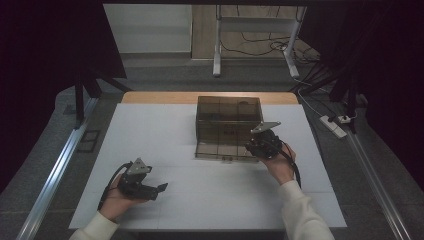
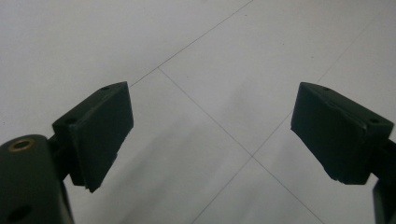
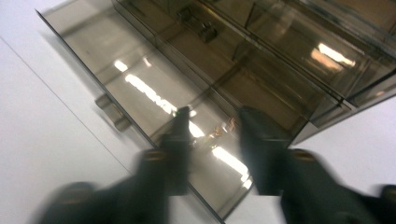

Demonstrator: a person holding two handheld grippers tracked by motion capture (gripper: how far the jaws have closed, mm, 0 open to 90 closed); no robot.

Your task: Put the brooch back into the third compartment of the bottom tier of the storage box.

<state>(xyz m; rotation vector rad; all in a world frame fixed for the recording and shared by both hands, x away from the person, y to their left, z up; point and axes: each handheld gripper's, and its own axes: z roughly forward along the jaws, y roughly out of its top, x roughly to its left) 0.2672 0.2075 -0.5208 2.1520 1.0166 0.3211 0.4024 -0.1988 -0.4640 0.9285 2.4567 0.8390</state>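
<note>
Left hand-held gripper [image 1: 161, 188]: held low over the near left part of the table [image 1: 165, 125]; jaws spread wide with bare table surface between them in the left gripper view [image 2: 212, 133].
Right hand-held gripper [image 1: 248, 147]: at the near right corner of the plastic box [image 1: 228, 120], over its folded-down lid [image 1: 225, 149]; in the right gripper view [image 3: 212, 128] the jaws stand apart with a gap between them, nothing pinched.
Blur: the right gripper view is smeared by motion, so jaw edges and any contact with the lid cannot be told.
Plastic box: smoky, see-through, at the middle of the far half of the table; lid lies flat on the table toward the person.
Hidden detail: the high view is dim; dividers inside the box are faint, and contents cannot be made out.
View difference: the right gripper view shows a small latch tab [image 3: 111, 112] on the lid edge and inner compartments; the high view shows both hands, pale sleeves, and trailing cables.
Cut off: forearms leave the bottom edge of the high view.
</note>
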